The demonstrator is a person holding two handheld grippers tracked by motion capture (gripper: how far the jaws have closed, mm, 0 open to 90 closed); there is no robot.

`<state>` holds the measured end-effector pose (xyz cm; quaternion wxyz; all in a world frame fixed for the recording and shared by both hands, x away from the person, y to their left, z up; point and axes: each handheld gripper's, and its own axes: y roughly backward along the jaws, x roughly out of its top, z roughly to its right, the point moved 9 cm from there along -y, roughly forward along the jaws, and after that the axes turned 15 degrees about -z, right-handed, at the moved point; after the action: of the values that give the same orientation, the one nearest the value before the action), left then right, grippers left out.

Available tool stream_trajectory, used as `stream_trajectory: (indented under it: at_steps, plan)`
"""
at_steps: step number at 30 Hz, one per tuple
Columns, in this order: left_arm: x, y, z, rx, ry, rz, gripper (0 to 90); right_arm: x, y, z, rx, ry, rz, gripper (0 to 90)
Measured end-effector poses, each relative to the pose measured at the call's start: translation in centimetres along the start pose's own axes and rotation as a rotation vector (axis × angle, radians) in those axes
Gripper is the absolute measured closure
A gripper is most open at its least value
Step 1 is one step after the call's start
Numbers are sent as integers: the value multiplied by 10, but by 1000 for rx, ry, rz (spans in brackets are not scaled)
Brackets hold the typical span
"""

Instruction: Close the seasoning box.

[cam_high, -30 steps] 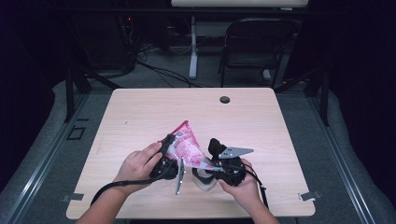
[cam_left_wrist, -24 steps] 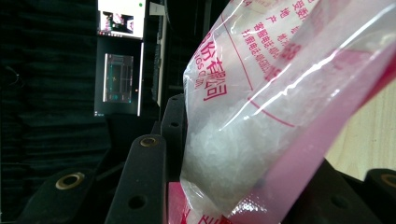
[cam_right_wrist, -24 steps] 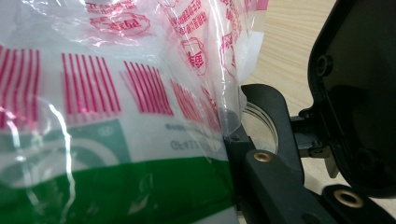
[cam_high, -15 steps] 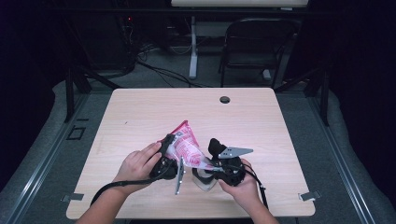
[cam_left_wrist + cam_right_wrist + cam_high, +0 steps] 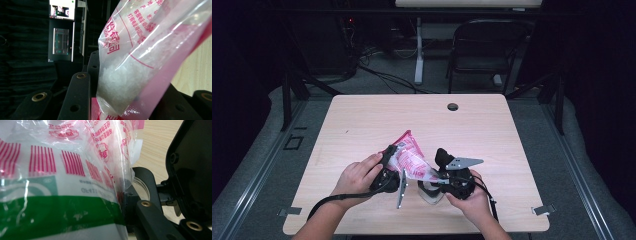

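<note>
A pink-and-clear bag [image 5: 408,159] of white granules hangs between the two grippers, tilted over a clear cup [image 5: 430,192] that sits on the table [image 5: 362,120] just below the right gripper [image 5: 443,172]. The step in hand appears to be tipping or opening the bag at the cup. The left gripper [image 5: 388,156] is clamped on the bag: in the left gripper view the bag [image 5: 150,62] is pinched between the jaws with its granules bulging above them. The right gripper's jaws have just been opening; in the right gripper view the bag [image 5: 62,177] lies against the near jaw, but whether the pads press on it cannot be told. The next move likely calls for a fresh hold by the right gripper nearer the bag's low corner, keeping that corner over the cup. Risk: a slack bag may swing and spill beside the cup. A round grommet [image 5: 453,106] lies well beyond the grippers, a chair [image 5: 484,50] behind the table; neither obstructs.
</note>
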<state>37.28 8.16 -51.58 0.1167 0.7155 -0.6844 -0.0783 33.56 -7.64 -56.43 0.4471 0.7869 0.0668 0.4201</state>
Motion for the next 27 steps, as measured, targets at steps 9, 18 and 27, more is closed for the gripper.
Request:
stream_trajectory:
  at_steps: [9,18,27]
  plan:
    - [-3,-1,0,-1,-1,1,690,2,5,-2,5,6,14,798]
    - [-5,-1,-1,-4,-2,-5,691,4,9,-4,-5,18,22,814]
    - [-6,-2,1,-14,-3,-6,693,5,13,-6,-4,18,30,814]
